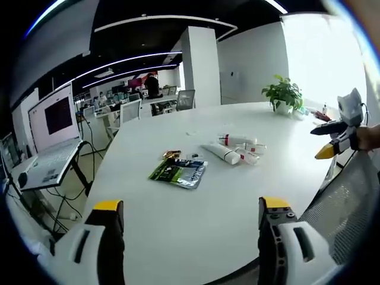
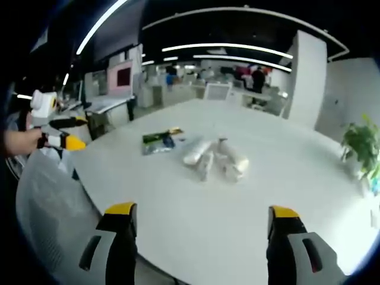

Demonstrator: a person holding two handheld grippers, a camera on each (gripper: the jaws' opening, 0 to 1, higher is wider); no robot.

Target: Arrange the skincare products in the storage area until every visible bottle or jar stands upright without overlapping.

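While the left gripper (image 1: 190,217) and the right gripper (image 2: 205,222) are both held above the near edge of a large white round table (image 1: 196,237), nothing is gripped by either: on each, the yellow-tipped jaws are seen spread wide apart with bare tabletop between them.

The skincare tubes (image 1: 234,148) are found lying flat in a loose cluster near the middle of the table. They are white, with red bands and caps made out in the left gripper view; at least three are counted, touching or overlapping one another, and none is standing upright. In the right gripper view the same cluster (image 2: 215,157) appears blurred, and the individual tubes cannot be separated with confidence.

A flat green-and-dark packet (image 1: 178,171) is noted just beside the tubes, lying flat on the table. A small gold-coloured item (image 1: 172,154) is seen touching the packet's far edge; its nature cannot be told.

A potted plant (image 1: 284,95) is recorded at the far edge of the table, well apart from the tubes. An open laptop (image 1: 50,142) is observed on a stand off the table's side. A mesh chair back (image 2: 53,202) is noted against the table's near edge.
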